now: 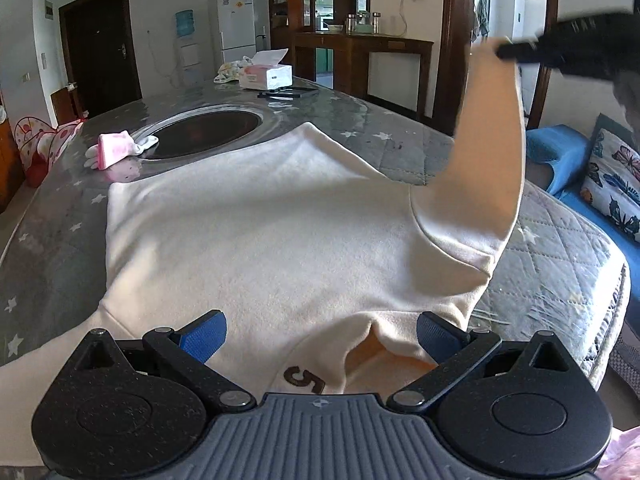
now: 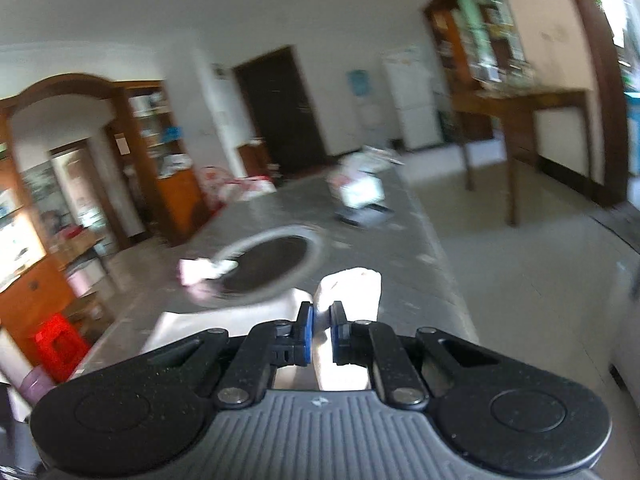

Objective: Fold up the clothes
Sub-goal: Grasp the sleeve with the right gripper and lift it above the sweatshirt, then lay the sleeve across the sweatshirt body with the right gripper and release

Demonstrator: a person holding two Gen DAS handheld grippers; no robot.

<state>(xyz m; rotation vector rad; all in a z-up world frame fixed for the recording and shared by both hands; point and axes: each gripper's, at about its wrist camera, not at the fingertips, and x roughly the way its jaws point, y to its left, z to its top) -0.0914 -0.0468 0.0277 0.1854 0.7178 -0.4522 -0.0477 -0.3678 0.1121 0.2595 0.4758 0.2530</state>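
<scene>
Nearest to the left wrist camera, the left gripper [image 1: 322, 338] is seen with its blue-padded fingers [image 1: 204, 336] spread wide apart and nothing held between them; it is placed low over the collar of a cream sweatshirt [image 1: 256, 236]. On the collar a brown figure "5" [image 1: 306, 380] is printed, and the neck opening is visible just beside the right pad. The sweatshirt is laid flat, back side up, on a grey table cover with white stars [image 1: 60, 216], and its hem is turned toward a dark round inset [image 1: 204, 130] in the middle of the table. One sleeve [image 1: 488, 152] is lifted steeply upward from the right shoulder, and its cuff is gripped at the top by the right gripper [image 1: 510, 50], which is seen there only as a dark blurred shape. In the right wrist view, which is blurred, the right gripper [image 2: 322, 326] is closed tightly on the sleeve cuff [image 2: 352, 284], and the pale cloth is pinched between the two blue pads. A small pink and white garment [image 1: 116, 150] is lying at the edge of the round inset, well apart from the sweatshirt. A tissue box [image 1: 266, 74] is standing at the far end of the table. On the right, beside the table, a blue seat with a butterfly cushion [image 1: 612, 176] is seen.
</scene>
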